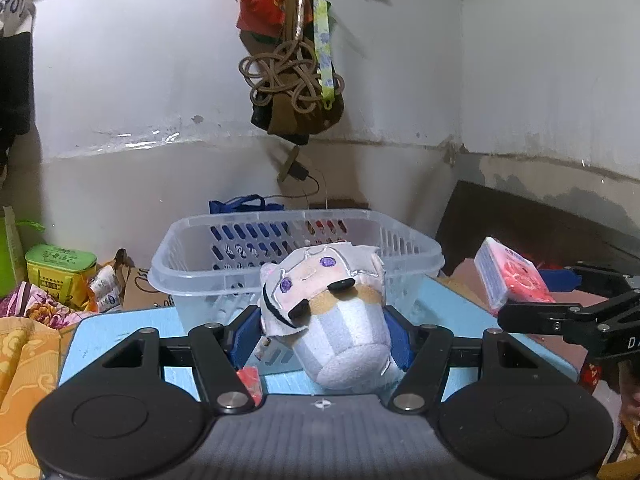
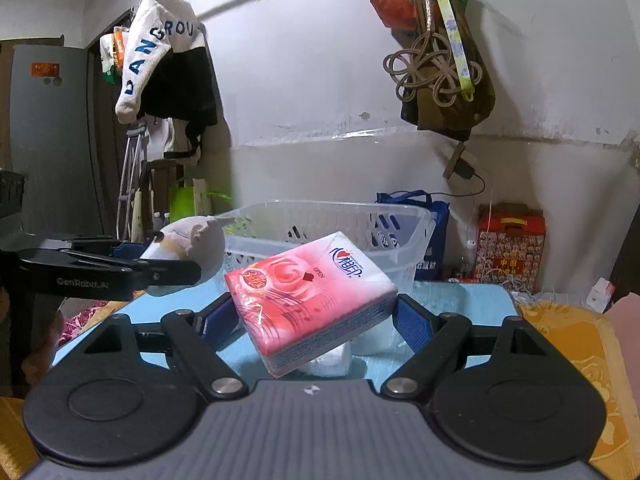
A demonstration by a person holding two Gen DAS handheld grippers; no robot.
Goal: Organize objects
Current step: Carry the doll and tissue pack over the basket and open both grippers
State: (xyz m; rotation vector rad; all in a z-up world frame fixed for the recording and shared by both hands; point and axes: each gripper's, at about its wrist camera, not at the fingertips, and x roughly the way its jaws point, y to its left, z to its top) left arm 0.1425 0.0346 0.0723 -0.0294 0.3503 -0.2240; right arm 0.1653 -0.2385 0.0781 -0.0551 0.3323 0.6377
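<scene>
Left wrist view shows the left gripper (image 1: 324,330) closed on a plush doll (image 1: 326,312), its blue pads (image 1: 244,338) pressed against the doll's sides; the doll is white and grey with purple eyes, tilted with its face turned up and its rounded bottom toward the camera. It is held above a light blue table (image 1: 108,344), just in front of a clear plastic basket (image 1: 224,264) that stands on the table's far part. A small red item (image 1: 250,378) lies on the table under the left finger. At the right edge of this view the right gripper (image 1: 532,314) holds a tissue pack (image 1: 510,278) beside the basket. Right wrist view shows the right gripper (image 2: 316,316) clamped on that pink and white tissue pack (image 2: 312,300), which is tilted, one corner low toward the camera, held above the table (image 2: 460,300) and in front of the basket (image 2: 360,224). A white crumpled item (image 2: 332,362) lies on the table beneath the pack. To the left, the left gripper (image 2: 168,272) carries the doll (image 2: 192,246) near the basket's rim. Bags and a coiled rope (image 2: 432,72) hang on the white wall behind.
</scene>
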